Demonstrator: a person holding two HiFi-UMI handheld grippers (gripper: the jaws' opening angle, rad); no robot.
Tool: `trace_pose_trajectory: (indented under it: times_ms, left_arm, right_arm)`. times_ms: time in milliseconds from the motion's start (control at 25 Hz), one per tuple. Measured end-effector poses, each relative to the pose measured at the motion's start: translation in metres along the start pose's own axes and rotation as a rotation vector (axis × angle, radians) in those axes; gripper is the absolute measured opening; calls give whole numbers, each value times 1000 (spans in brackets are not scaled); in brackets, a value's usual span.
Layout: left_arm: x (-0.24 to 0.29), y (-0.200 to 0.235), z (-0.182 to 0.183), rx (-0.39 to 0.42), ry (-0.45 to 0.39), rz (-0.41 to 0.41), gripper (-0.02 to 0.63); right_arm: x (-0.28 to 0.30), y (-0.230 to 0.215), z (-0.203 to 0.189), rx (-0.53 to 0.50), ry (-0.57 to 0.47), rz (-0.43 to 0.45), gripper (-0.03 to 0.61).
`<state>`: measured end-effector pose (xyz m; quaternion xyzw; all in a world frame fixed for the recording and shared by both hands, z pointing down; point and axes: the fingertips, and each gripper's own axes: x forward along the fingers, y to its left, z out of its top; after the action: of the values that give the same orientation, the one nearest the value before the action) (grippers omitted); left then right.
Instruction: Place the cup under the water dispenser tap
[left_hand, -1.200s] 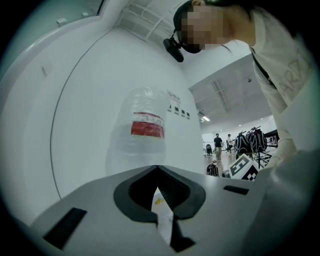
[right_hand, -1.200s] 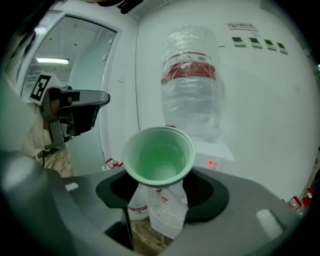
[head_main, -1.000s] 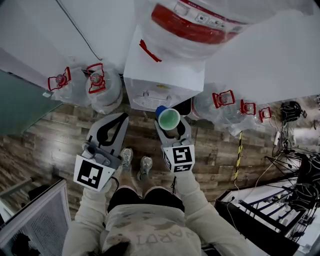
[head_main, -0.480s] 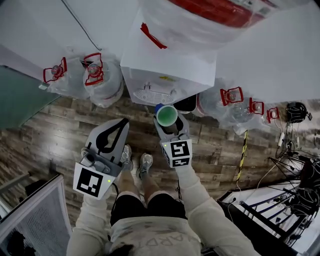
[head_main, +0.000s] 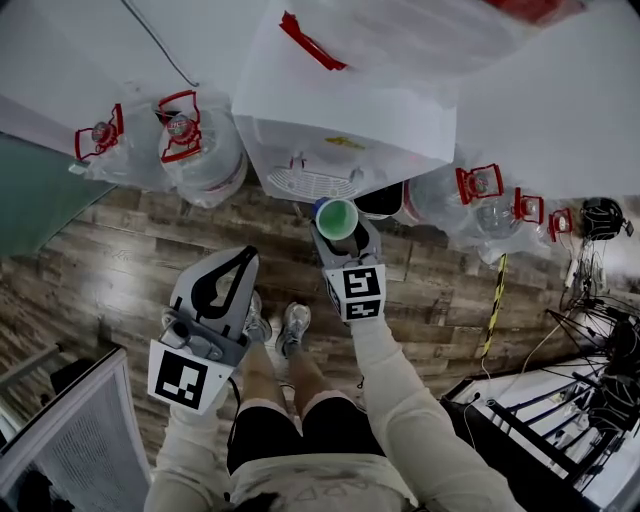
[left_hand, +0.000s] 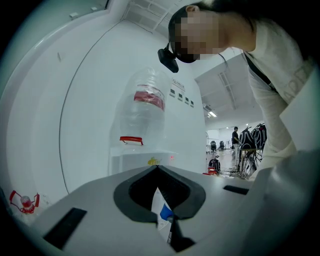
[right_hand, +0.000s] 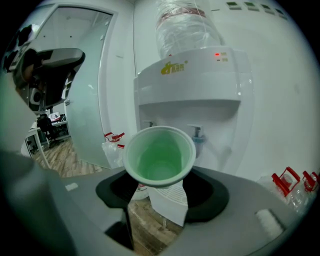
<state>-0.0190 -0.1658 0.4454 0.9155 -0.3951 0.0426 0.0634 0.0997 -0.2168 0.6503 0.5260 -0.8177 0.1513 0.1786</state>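
A pale green cup (head_main: 337, 216) stands upright in my right gripper (head_main: 340, 230), whose jaws are shut on its sides just in front of the white water dispenser (head_main: 340, 120). In the right gripper view the cup (right_hand: 159, 155) is level with the dispenser's recess. A blue tap (right_hand: 196, 133) and a second tap (right_hand: 148, 123) show behind its rim, and the drip tray (right_hand: 167, 194) lies below. The tray's grille (head_main: 312, 184) is a little beyond the cup. My left gripper (head_main: 245, 257) hangs to the left over the floor, jaws shut and holding nothing.
Several water bottles with red handles lie on the wooden floor left (head_main: 195, 150) and right (head_main: 470, 205) of the dispenser. Cables and stands (head_main: 590, 340) crowd the right side. A grey cabinet (head_main: 70, 430) stands at the lower left. The person's shoes (head_main: 290, 325) are below the grippers.
Both grippers have sunk lower. The cup has come nearer the dispenser's drip tray, still gripped. The dispenser now fills more of the head view.
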Motion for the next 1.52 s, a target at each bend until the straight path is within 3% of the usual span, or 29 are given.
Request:
trace_pose_trajectory:
  times_ms: [360,760,1520]
  left_arm:
    - [-3,3,-39,-13,44,7,5]
    - [-4,15,-56,-11,65,23,5]
    - [-1,32,-71,-15,95,45,5]
  right_arm:
    - [38,-28,-47,35,56,-53,282]
    - [75,-58,-84,143,117,-107,282]
    - [111,-86,-120,134,226,-147,282]
